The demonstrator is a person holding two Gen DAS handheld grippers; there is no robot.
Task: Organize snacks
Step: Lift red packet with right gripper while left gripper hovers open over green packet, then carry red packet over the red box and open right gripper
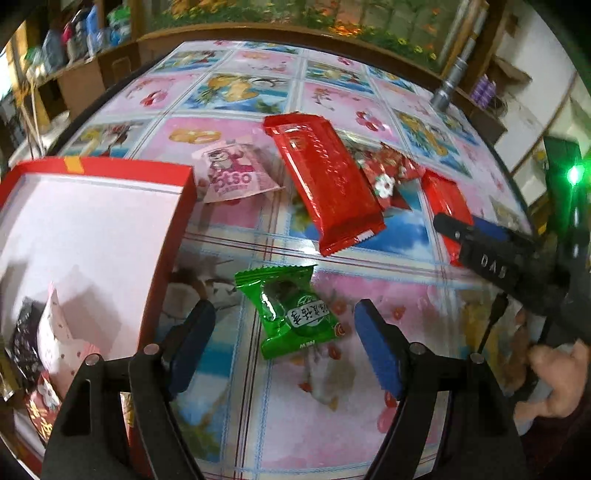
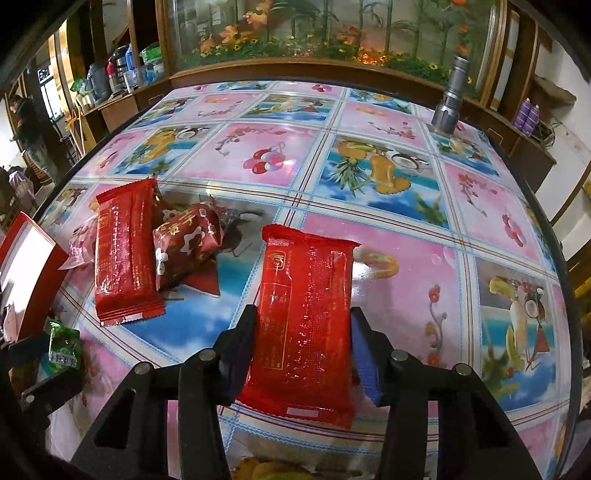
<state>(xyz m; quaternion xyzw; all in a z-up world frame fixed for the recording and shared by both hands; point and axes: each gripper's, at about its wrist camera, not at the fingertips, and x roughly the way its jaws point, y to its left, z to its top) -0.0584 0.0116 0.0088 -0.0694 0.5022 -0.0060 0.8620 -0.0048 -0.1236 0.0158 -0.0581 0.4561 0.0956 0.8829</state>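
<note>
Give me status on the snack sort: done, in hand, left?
Done: a few packets already lie in the red box. In hand: the right claw is shut on a red wrapper. The left claw is open around the green candy. Left: the long red packet, pink Lotso packet, and flowered red packet.

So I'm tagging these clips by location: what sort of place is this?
Probably a home living or dining room: a fruit-print tablecloth, a wooden cabinet with flower-painted glass, and flasks on a sideboard.
</note>
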